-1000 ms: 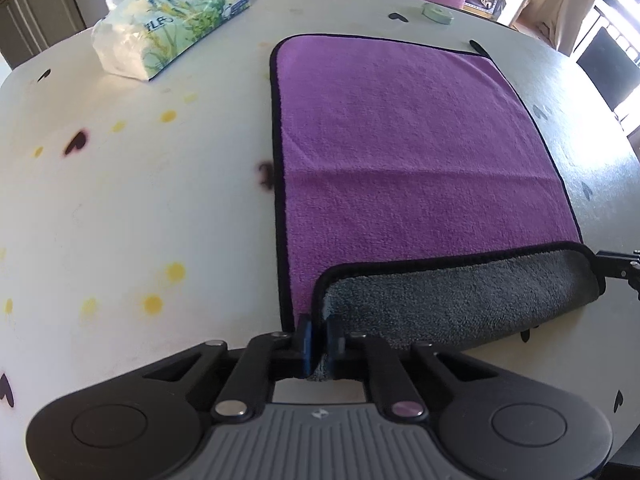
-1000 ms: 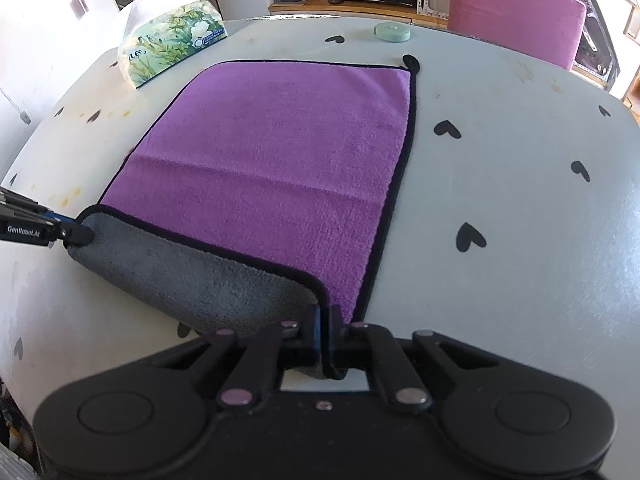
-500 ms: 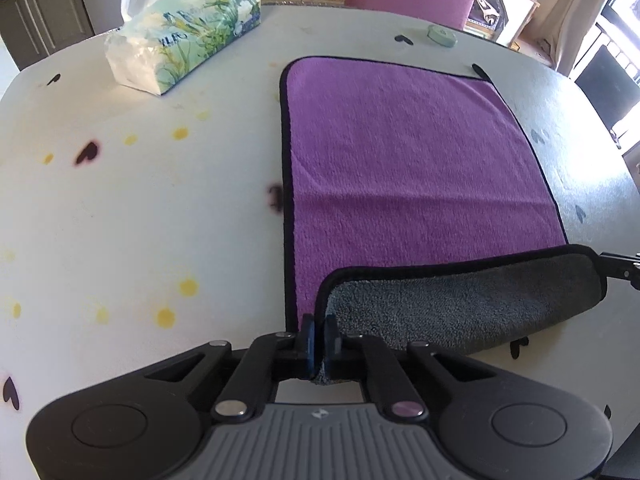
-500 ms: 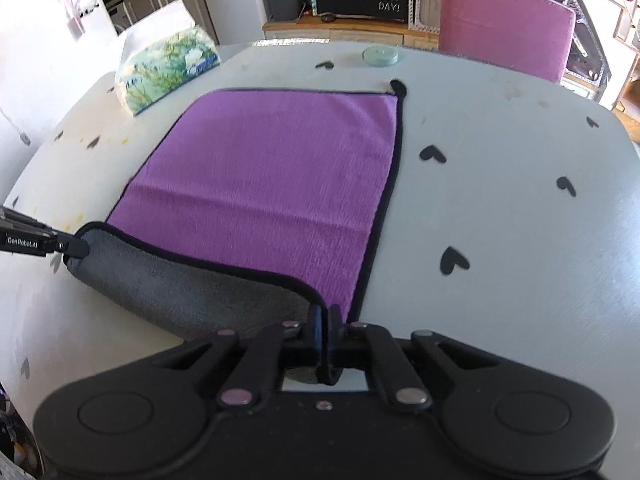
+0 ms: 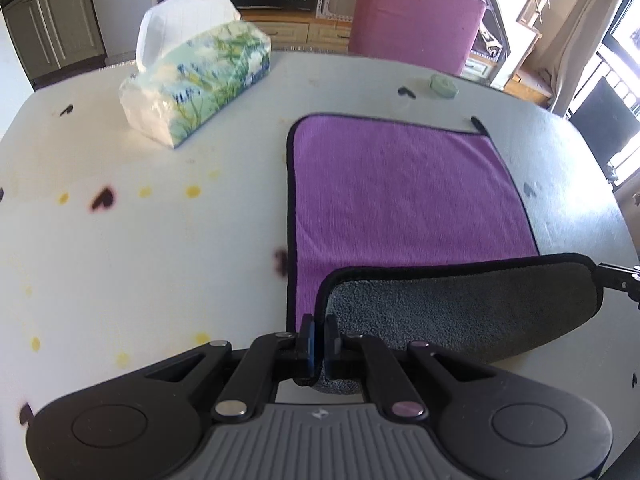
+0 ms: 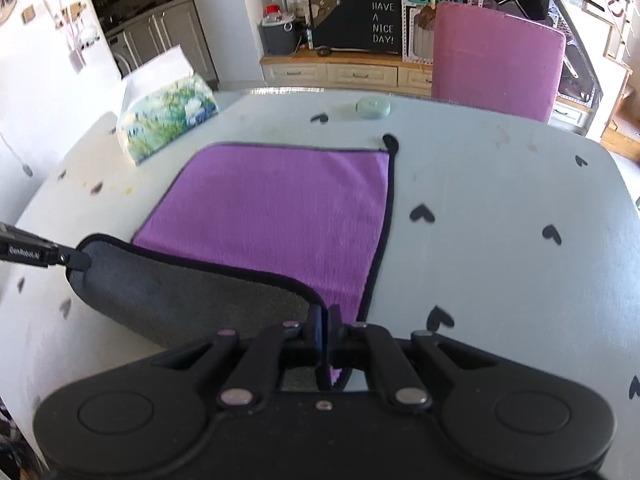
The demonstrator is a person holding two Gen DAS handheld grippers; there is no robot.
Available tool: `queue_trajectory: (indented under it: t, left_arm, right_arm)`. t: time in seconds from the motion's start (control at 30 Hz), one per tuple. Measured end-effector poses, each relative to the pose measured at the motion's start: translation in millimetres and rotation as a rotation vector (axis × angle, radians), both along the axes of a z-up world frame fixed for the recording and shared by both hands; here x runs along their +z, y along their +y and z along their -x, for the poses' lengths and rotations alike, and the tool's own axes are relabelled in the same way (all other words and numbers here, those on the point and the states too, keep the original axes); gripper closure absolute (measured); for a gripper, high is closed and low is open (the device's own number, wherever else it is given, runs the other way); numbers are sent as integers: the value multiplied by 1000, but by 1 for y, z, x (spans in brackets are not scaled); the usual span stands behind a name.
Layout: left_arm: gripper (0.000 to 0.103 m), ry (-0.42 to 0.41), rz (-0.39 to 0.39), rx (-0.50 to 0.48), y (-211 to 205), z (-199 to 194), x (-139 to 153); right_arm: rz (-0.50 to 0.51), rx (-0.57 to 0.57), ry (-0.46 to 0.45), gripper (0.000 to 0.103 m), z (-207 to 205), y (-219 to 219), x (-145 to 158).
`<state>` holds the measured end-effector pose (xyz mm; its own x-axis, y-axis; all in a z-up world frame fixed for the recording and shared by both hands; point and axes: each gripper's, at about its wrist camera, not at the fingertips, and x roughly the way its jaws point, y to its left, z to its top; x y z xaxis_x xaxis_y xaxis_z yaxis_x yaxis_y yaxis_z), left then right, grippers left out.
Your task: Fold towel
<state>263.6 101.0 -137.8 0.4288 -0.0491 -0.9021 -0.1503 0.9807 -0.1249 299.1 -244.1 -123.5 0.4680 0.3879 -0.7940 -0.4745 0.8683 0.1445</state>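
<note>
A purple towel with black trim and a grey underside lies on the white table; it also shows in the right wrist view. Its near edge is lifted and curled over, grey side up. My left gripper is shut on the near left corner. My right gripper is shut on the near right corner. Each gripper's tip shows at the edge of the other's view, the right gripper and the left gripper. The lifted edge hangs above the towel.
A tissue pack lies on the table at the far left. A small green round dish sits beyond the towel. A pink chair stands behind the table. Black hearts and yellow spots mark the tabletop.
Both grippers have lifted the towel's near edge higher and carried it forward over the purple side. More of the room behind the table has come into view.
</note>
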Motion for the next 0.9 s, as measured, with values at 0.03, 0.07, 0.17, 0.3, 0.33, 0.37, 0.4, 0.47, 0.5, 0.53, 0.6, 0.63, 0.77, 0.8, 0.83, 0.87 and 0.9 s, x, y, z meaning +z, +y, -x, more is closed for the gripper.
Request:
queue_trajectory:
  t: [0.03, 0.07, 0.17, 0.3, 0.33, 0.37, 0.4, 0.47, 0.5, 0.53, 0.6, 0.63, 0.77, 0.8, 0.83, 0.87, 0.9]
  left_arm:
    - [98, -10, 0, 0, 1, -3, 4]
    - [98, -18, 1, 0, 2, -6, 7]
    - [98, -45, 2, 8, 5, -17, 17]
    - [98, -72, -6, 11, 6, -35, 31]
    - [98, -76, -13, 9, 6, -40, 33]
    - [98, -82, -18, 7, 6, -45, 36]
    - [98, -86, -23, 5, 7, -50, 39]
    - [98, -94, -31, 6, 9, -60, 44]
    - [98, -97, -37, 6, 9, -64, 45]
    - [98, -101, -43, 5, 9, -69, 48]
    - [98, -108, -53, 4, 10, -77, 52]
    - [98, -109, -59, 3, 11, -82, 54]
    - [98, -120, -81, -3, 13, -101, 61]
    - [98, -124, -87, -3, 13, -107, 64]
    - [98, -130, -90, -3, 14, -112, 66]
    - [98, -136, -92, -3, 14, -118, 67]
    - [98, -141, -95, -2, 15, -125, 69]
  right_arm:
    - [-9, -5, -5, 100, -3, -1, 4]
    - [-19, -9, -9, 100, -5, -2, 7]
    - [-46, -27, -23, 100, -14, -4, 17]
    - [-74, -49, -44, 100, -28, -5, 28]
    - [-84, -54, -45, 100, -33, -5, 31]
    - [-92, -59, -47, 100, -38, -5, 33]
    - [-96, -62, -51, 100, -43, -4, 36]
    - [-99, -65, -60, 100, -51, -2, 40]
    - [-101, -67, -64, 100, -56, 0, 42]
    - [-104, -69, -69, 100, -61, 1, 45]
    - [-111, -72, -77, 100, -71, 4, 50]
    - [-113, -73, -82, 100, -76, 5, 52]
    - [-113, -80, -100, 100, -95, 12, 58]
    - [-113, -83, -104, 100, -99, 13, 59]
    - [-112, -84, -109, 100, -104, 15, 61]
    - [-109, -84, -116, 100, -108, 17, 62]
    - [-107, -85, -121, 100, -112, 18, 63]
